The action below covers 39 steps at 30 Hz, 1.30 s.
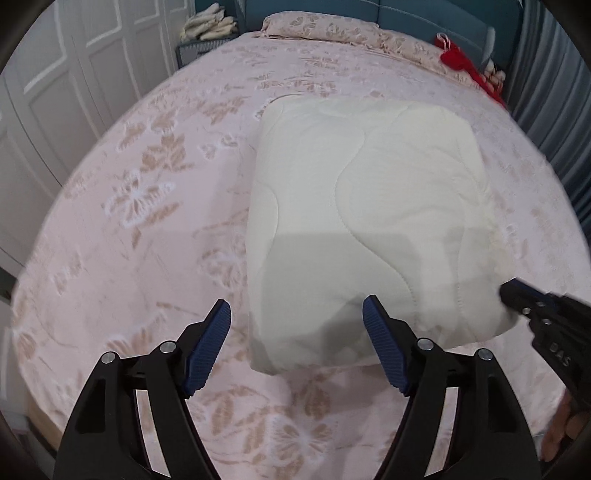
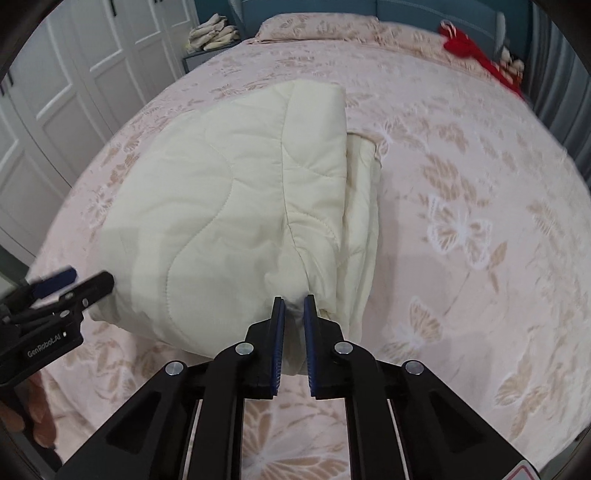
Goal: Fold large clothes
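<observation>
A cream quilted blanket [image 1: 369,206] lies folded into a thick rectangle on the pink floral bed [image 1: 147,221]. My left gripper [image 1: 297,314] is open and empty, its fingers straddling the blanket's near left corner just above it. My right gripper [image 2: 294,306] is shut on the blanket's near right edge [image 2: 295,258], pinching a bunch of its layers. The right gripper shows in the left wrist view [image 1: 517,295] at the blanket's right corner. The left gripper shows in the right wrist view [image 2: 74,284] at the blanket's left corner.
A pillow [image 1: 317,27] lies at the head of the bed. A red cloth [image 1: 458,59] sits at the far right by the headboard. White wardrobe doors [image 1: 55,74] stand to the left. A pile of pale clothes [image 1: 210,22] rests on a nightstand.
</observation>
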### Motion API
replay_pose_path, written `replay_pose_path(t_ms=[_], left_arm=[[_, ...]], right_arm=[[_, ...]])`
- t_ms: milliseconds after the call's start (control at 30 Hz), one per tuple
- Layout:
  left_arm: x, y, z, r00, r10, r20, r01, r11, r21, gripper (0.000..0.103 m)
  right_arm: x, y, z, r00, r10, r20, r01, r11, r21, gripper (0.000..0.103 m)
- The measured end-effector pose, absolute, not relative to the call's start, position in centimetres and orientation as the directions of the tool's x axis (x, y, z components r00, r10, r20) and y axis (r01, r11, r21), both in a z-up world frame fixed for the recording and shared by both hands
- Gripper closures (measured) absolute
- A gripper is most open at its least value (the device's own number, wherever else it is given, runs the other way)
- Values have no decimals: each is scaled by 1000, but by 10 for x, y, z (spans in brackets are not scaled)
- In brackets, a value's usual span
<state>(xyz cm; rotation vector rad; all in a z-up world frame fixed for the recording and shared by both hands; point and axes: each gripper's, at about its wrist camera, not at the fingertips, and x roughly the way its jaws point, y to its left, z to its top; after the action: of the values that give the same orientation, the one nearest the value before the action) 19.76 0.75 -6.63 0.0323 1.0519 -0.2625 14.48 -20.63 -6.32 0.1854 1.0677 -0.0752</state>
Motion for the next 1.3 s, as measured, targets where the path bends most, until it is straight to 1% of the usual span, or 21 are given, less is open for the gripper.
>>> replay_pose_path(t_ms=[33, 67, 133, 233, 267, 300, 367, 433, 467, 533, 600, 667, 733, 800, 833, 933, 1067, 1167, 1200, 1300], left_arm=[[194, 11, -65, 463, -225, -857, 232, 964, -127, 27], [188, 17, -66, 460, -248, -853, 233, 960, -153, 21], [178, 25, -72, 450, -250, -857, 248, 957, -149, 20], [166, 29, -90, 426, -199, -883, 285, 955, -77, 20], [163, 29, -97, 426, -170, -889, 292, 955, -42, 20], [163, 29, -101, 427, -149, -892, 291, 957, -20, 20], [168, 32, -109, 445, -124, -887, 268, 964, 0, 21], [176, 36, -115, 457, -83, -885, 231, 973, 28, 27], [181, 38, -118, 460, -74, -885, 217, 976, 31, 30], [189, 40, -121, 455, -78, -887, 199, 980, 16, 31], [196, 41, -121, 453, -90, -887, 195, 981, 0, 35], [200, 39, -117, 470, -86, -878, 206, 978, 14, 36], [204, 38, -111, 481, -92, -872, 215, 976, 16, 36], [207, 35, -110, 479, -96, -873, 222, 975, 15, 36], [208, 32, -113, 474, -89, -876, 226, 974, 23, 36], [209, 25, -128, 450, -62, -891, 229, 972, 47, 36], [203, 25, -133, 432, -69, -899, 227, 973, 34, 36], [190, 29, -108, 444, -126, -887, 258, 966, -9, 37], [183, 34, -94, 455, -158, -876, 268, 963, -35, 37], [174, 43, -60, 516, -196, -834, 273, 960, -57, 36]], right_arm=[[142, -211, -60, 499, 57, -865, 153, 976, 153, 92], [142, -214, -58, 506, 76, -859, 154, 972, 176, 91], [140, -221, -55, 504, 109, -857, 165, 962, 219, 89], [138, -226, -55, 502, 147, -852, 185, 944, 272, 78], [135, -227, -55, 505, 144, -851, 200, 940, 278, 64], [132, -228, -54, 509, 129, -851, 215, 938, 271, 53], [127, -230, -57, 511, 124, -851, 235, 932, 277, 50], [127, -233, -69, 485, 163, -859, 257, 912, 318, 50], [127, -234, -73, 476, 180, -861, 264, 904, 336, 48], [130, -233, -80, 464, 188, -865, 268, 901, 340, 54], [137, -229, -84, 467, 194, -862, 245, 909, 337, 83], [142, -228, -77, 499, 181, -847, 233, 914, 332, 88], [143, -228, -64, 534, 127, -836, 229, 930, 287, 90], [145, -229, -65, 527, 89, -845, 236, 940, 246, 91], [147, -230, -72, 508, 72, -859, 241, 945, 222, 91], [152, -229, -117, 417, 40, -908, 256, 953, 160, 91], [148, -231, -143, 390, 29, -921, 259, 956, 140, 90], [147, -237, -142, 389, 50, -920, 255, 954, 160, 90], [145, -242, -139, 392, 72, -917, 261, 947, 186, 89], [137, -253, -131, 404, 118, -907, 271, 932, 242, 85]])
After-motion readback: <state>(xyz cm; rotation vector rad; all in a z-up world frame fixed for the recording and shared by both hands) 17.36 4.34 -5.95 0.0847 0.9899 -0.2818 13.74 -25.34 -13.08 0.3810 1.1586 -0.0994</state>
